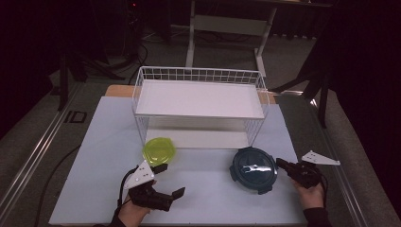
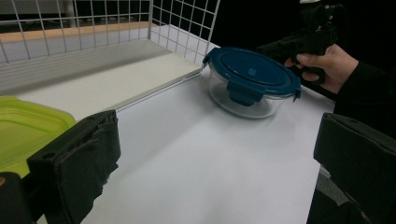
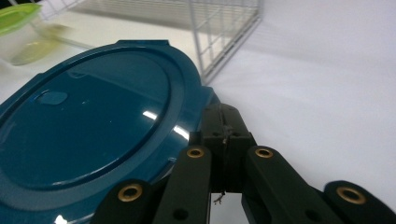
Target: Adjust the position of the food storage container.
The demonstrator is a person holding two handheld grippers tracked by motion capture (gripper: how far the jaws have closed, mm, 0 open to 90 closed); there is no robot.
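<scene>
A round glass container with a dark blue clip lid point(image 1: 253, 169) point(image 2: 250, 74) point(image 3: 88, 126) stands at the front right of the pale table. My right gripper point(image 1: 280, 163) point(image 3: 226, 126) is shut, its tips against the lid's right rim, with nothing seen between the jaws. A lime-green lidded container point(image 1: 159, 150) point(image 2: 23, 126) point(image 3: 16, 16) sits in front of the wire rack, left of centre. My left gripper point(image 1: 171, 179) point(image 2: 217, 158) hovers open just in front of it, its jaws wide apart and holding nothing.
A white wire rack point(image 1: 198, 75) point(image 2: 182, 23) point(image 3: 224, 42) with an upper and a lower shelf stands at the back of the table point(image 1: 104, 142). Table legs and dark floor lie beyond it. A hand point(image 2: 322, 65) holds the right gripper.
</scene>
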